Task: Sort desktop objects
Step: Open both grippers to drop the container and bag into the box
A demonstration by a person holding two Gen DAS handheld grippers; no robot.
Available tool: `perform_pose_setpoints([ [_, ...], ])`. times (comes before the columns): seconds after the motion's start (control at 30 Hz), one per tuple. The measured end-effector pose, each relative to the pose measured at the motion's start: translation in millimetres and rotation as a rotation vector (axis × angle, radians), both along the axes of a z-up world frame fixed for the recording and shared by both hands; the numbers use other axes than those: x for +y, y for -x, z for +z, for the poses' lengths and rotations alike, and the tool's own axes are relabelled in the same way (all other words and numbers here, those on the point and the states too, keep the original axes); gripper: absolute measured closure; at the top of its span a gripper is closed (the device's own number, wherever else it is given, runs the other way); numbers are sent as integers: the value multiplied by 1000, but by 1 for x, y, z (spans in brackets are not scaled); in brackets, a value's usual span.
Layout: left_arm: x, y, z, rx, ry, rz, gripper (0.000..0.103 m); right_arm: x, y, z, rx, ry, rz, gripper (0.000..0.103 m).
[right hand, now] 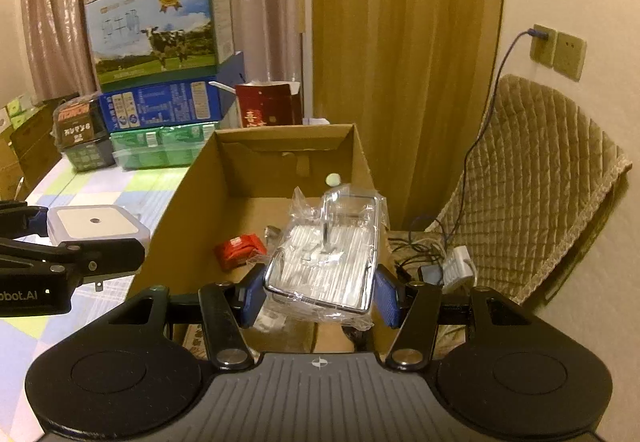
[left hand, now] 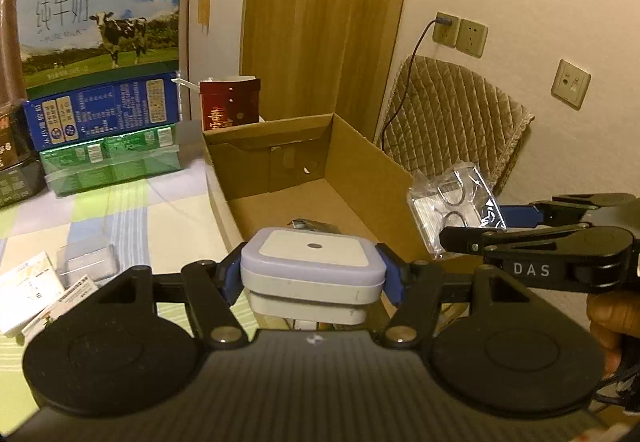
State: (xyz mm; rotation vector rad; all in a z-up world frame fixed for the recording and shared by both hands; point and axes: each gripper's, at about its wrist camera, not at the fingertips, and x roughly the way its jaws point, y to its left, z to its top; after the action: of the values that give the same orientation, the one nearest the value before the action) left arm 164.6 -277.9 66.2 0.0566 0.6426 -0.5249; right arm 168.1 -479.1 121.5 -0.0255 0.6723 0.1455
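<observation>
Two loads approach the cardboard box (right hand: 280,177): left hand-held gripper (left hand: 313,278) clamps a white plug-in adapter (left hand: 312,262), right hand-held gripper (right hand: 320,292) a plastic-wrapped metal case (right hand: 326,262); next, release both inside.

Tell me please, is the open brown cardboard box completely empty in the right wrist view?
No, a small red packet lies on the floor of the cardboard box.

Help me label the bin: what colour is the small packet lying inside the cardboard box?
Red packet, on the cardboard box floor; clearest in the right wrist view.
</observation>
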Motion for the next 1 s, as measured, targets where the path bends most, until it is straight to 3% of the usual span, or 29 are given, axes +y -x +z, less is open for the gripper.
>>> perform_pose_setpoints([
  [0.43, -24, -25, -19, 26, -8, -21, 41, -10, -18, -10, 15, -15, -12, 50],
  [0.9, 17, -27, -17, 42, 1, 48, 41, 2, -24, -11, 17, -51, 21, 50],
  [1.0, 24, -24, -16, 43, 6, 57, 38, 2, -25, -8, 16, -71, 25, 36],
])
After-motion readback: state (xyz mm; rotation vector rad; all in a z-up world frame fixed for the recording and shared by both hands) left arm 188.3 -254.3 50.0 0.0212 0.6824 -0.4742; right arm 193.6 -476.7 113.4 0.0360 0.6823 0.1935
